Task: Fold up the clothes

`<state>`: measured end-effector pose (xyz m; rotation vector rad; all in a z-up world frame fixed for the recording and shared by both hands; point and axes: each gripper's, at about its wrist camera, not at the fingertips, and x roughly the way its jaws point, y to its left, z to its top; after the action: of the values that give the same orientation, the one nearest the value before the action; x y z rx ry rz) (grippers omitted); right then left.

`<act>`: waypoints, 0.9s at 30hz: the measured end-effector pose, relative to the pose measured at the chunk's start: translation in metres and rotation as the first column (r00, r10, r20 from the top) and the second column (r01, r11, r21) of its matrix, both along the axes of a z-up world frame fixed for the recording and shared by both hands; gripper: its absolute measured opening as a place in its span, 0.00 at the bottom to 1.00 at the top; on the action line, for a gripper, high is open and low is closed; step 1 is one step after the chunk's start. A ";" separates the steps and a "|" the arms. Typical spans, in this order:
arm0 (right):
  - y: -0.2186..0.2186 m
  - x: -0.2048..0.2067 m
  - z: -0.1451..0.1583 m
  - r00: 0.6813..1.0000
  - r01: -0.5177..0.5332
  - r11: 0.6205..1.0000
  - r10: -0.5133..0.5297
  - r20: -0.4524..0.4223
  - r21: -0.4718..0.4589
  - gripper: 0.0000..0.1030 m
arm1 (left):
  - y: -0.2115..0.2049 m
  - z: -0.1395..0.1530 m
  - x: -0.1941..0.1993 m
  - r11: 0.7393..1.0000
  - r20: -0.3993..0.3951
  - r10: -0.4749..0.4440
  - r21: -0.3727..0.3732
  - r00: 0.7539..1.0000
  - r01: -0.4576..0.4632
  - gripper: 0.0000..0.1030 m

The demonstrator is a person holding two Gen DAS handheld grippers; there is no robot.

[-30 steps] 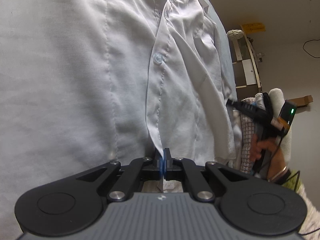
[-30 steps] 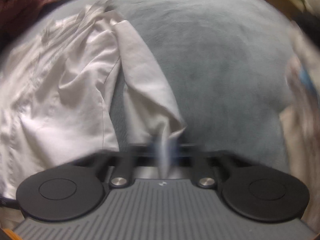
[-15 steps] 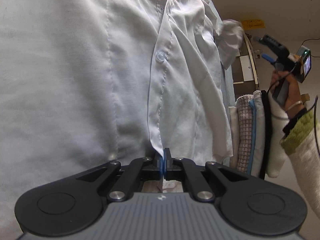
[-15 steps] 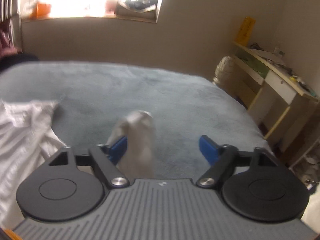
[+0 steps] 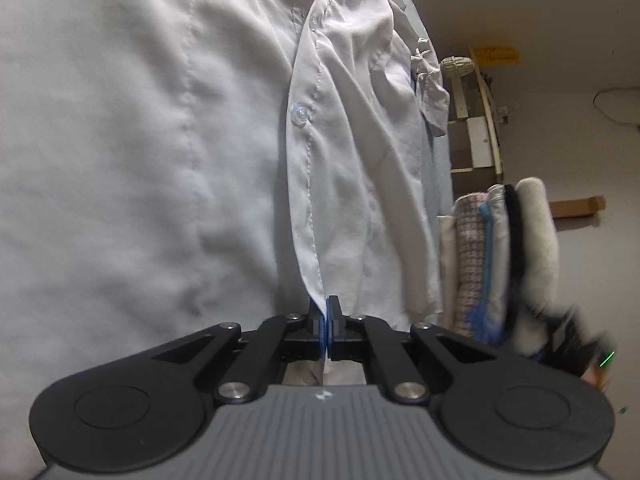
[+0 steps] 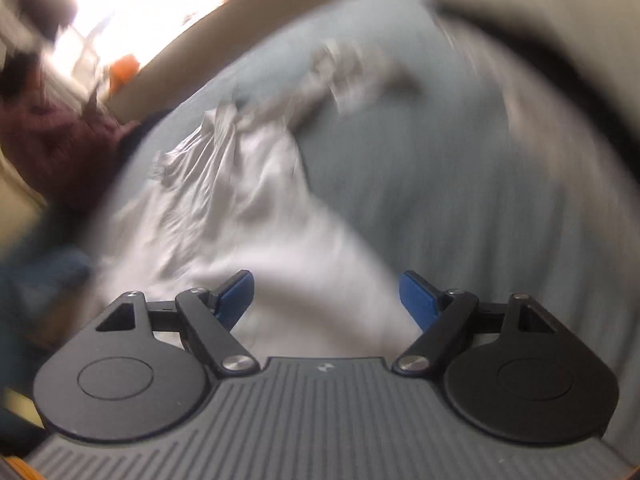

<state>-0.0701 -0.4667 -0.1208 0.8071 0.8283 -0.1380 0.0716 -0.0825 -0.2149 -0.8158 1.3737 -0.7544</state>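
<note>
left wrist view: the left gripper (image 5: 327, 322) has its fingers clamped on the button placket's bottom corner of the white shirt (image 5: 168, 152), spread on the grey bed (image 6: 460, 200) beside a stack of folded clothes (image 5: 496, 256). the right gripper (image 6: 326, 294), fingers wide apart, hovers above the shirt; grip the matching hem corner, keep the cloth taut and level

Soft, even light is falling on the white shirt (image 5: 160, 140), sharp ahead of the left hand-held gripper (image 5: 327, 312). The right wrist view is smearing with motion blur; a window (image 6: 120, 4) is glaring upper left. Fisheye edges are bending.
</note>
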 end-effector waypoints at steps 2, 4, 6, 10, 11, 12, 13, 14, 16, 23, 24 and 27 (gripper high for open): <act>-0.001 -0.020 -0.025 0.998 0.068 0.991 -0.068 -0.004 0.114 0.71 | -0.001 0.002 -0.002 1.000 -0.010 0.009 -0.015 1.000 -0.009 0.02; -0.003 -0.032 -0.046 0.992 0.127 0.972 -0.129 0.000 0.197 0.61 | 0.000 0.004 -0.004 0.999 -0.022 0.016 -0.027 1.000 -0.017 0.02; -0.005 -0.036 -0.063 0.984 0.167 0.950 -0.175 0.007 0.262 0.59 | 0.002 0.004 -0.007 0.999 -0.042 0.028 -0.033 0.999 -0.029 0.02; -0.005 -0.032 -0.083 0.971 0.231 0.920 -0.236 -0.022 0.315 0.52 | 0.005 0.004 -0.011 0.998 -0.079 0.044 -0.041 0.996 -0.047 0.02; -0.005 -0.032 -0.085 0.970 0.238 0.920 -0.244 -0.019 0.313 0.51 | 0.006 0.004 -0.011 0.998 -0.086 0.046 -0.040 0.995 -0.049 0.02; -0.005 -0.032 -0.086 0.968 0.242 0.919 -0.250 -0.014 0.311 0.50 | 0.005 0.004 -0.012 0.998 -0.091 0.046 -0.037 0.995 -0.050 0.02; -0.004 -0.032 -0.085 0.967 0.245 0.918 -0.254 -0.012 0.310 0.50 | 0.004 0.004 -0.012 0.998 -0.098 0.048 -0.038 0.994 -0.052 0.02; -0.004 -0.032 -0.084 0.966 0.248 0.918 -0.257 -0.011 0.310 0.50 | 0.003 0.004 -0.012 0.997 -0.105 0.052 -0.045 0.993 -0.057 0.02; -0.004 -0.035 -0.079 0.964 0.252 0.917 -0.265 0.000 0.309 0.50 | 0.001 0.004 -0.011 0.996 -0.121 0.060 -0.057 0.991 -0.068 0.02; -0.002 -0.056 -0.079 0.959 0.245 0.828 -0.284 0.002 0.504 0.51 | -0.003 0.019 -0.008 0.985 -0.148 0.096 -0.126 0.984 -0.115 0.02; 0.002 -0.056 -0.084 0.961 0.239 0.806 -0.277 -0.012 0.542 0.51 | -0.003 0.021 -0.007 0.983 -0.151 0.101 -0.137 0.983 -0.122 0.02; 0.017 -0.047 -0.104 0.963 0.251 0.739 -0.259 -0.081 0.626 0.52 | -0.005 0.029 -0.006 0.976 -0.149 0.112 -0.168 0.982 -0.137 0.02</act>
<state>-0.1175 -0.4497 -0.2243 1.5680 0.7503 -0.0949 0.0659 -0.0878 -0.1858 -1.1027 1.3774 -0.7403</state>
